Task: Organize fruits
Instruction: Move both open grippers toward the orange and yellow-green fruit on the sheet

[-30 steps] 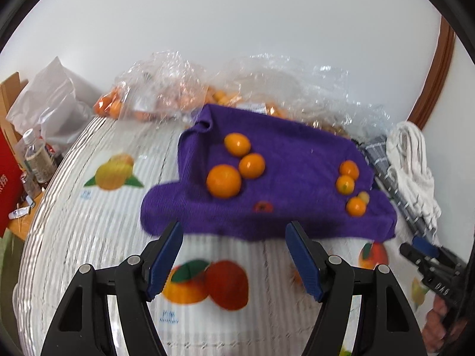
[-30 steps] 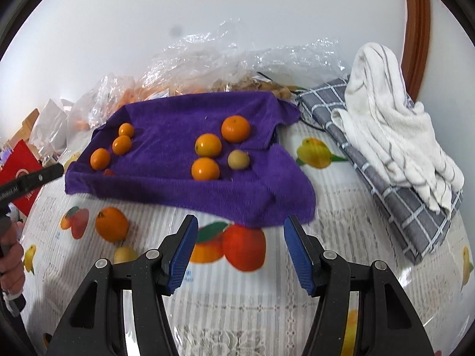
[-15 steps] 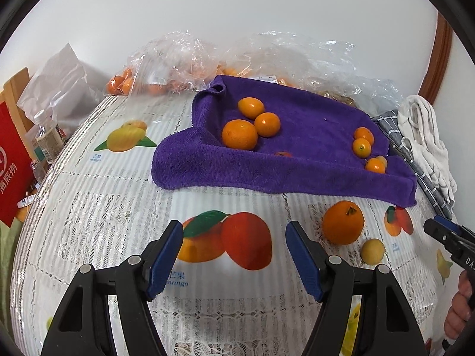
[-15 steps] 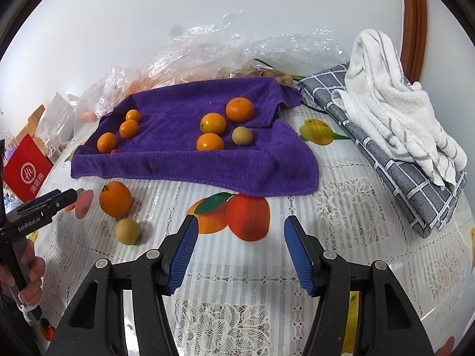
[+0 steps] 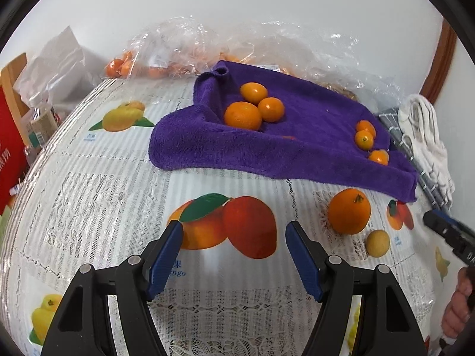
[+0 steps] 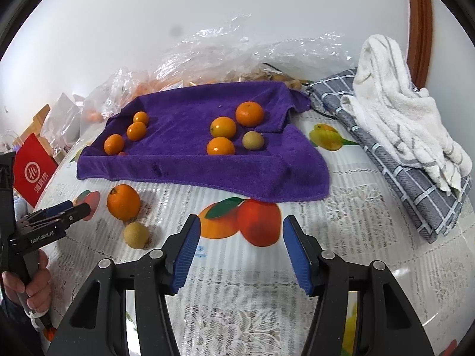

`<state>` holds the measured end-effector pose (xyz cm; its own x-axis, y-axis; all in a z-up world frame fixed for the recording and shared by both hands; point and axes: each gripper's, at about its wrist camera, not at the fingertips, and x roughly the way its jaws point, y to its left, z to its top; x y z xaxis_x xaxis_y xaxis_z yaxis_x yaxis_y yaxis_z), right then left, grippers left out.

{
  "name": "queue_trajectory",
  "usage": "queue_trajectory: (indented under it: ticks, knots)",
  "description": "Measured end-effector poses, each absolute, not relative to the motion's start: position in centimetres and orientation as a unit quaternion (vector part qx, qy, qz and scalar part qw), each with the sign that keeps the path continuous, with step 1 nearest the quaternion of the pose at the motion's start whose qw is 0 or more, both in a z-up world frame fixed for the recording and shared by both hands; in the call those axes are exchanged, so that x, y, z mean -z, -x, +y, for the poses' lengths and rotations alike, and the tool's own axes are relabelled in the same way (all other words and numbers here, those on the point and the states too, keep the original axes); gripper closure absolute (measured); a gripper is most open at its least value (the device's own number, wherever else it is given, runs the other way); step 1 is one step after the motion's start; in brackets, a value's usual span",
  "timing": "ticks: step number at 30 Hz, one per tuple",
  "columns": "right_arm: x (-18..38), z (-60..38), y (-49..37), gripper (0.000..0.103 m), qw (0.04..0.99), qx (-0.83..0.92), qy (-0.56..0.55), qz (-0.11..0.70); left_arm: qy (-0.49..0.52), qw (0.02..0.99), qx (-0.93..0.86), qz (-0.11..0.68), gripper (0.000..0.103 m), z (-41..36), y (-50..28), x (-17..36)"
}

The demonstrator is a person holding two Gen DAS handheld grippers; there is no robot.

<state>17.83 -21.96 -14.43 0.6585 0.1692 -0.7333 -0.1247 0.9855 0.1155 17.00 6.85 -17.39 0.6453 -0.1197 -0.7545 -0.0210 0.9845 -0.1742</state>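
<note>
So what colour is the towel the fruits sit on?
Purple towel, clearest in the right wrist view.

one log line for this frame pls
left tongs: open, empty | right tongs: closing, empty | orange, small tan fruit: off purple towel | seven fruits on towel

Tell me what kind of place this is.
Most likely a home dining or kitchen table: a fruit-printed lace tablecloth, folded towels stacked on a checked cloth, and clear plastic bags of fruit pushed against a plain white wall.
</note>
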Motion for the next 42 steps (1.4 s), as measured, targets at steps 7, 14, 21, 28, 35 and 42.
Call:
queue_trajectory:
  ticks: [7,14,21,28,35,42]
  knots:
    - [14.9,-19.4,-18.1,0.057,0.904,-0.120,-0.023,0.410,0.086,0.906,0.034,0.413,0.033,7.0,-16.7,17.5]
    - [15.2,-14.8,-16.6,0.057,0.895,-0.191,0.023,0.403,0.143,0.903,0.049,0.402,0.033,8.6,-16.3,17.5]
    - [17.2,-13.1,-17.4,0.068,0.883,-0.185,0.041,0.428,0.149,0.905,0.042,0.397,0.033,8.8,-16.2,17.4]
    - [17.4,-12.8,-17.3,0.092,0.885,-0.182,0.046,0.426,0.154,0.904,0.045,0.396,0.034,8.9,-16.1,17.4]
    - [16.7,-14.9,-16.7,0.092,0.893,-0.165,0.028,0.417,0.149,0.904,0.044,0.398,0.034,8.8,-16.1,17.5]
    - [16.3,-14.2,-16.5,0.067,0.887,-0.191,0.019,0.419,0.148,0.904,0.043,0.399,0.033,8.8,-16.1,17.5]
